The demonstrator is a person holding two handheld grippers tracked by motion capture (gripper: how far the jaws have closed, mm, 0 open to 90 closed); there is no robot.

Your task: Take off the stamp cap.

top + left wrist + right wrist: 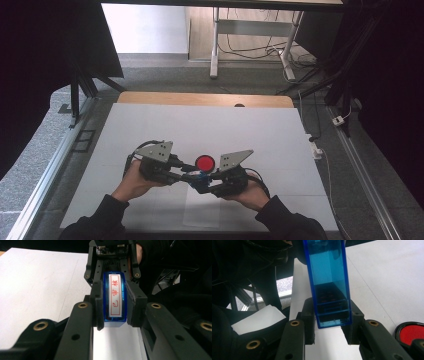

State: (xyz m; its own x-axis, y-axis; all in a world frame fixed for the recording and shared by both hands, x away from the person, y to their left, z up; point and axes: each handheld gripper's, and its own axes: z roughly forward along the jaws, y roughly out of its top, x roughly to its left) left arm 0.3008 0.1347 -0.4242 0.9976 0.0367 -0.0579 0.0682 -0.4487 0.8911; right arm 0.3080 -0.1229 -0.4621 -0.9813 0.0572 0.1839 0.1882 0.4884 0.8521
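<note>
stamp (115, 298): blue, clear-cased, red characters on white label, held above table (150, 125) near front edge
left gripper (186, 170): clamped on stamp
right gripper (202, 181): clamped on stamp
ink pad (204, 162): red, round, just beyond grippers

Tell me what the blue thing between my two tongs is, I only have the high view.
Observer: A see-through blue stamp. The left gripper view shows a white label on it with red characters in a red frame.
Operator: Which tongs hold it?
Observer: Both. The left tongs pinch its sides, and the right tongs clamp its other end.
Operator: And the red disc?
Observer: The right gripper view shows it sits inside a black rim.
</note>
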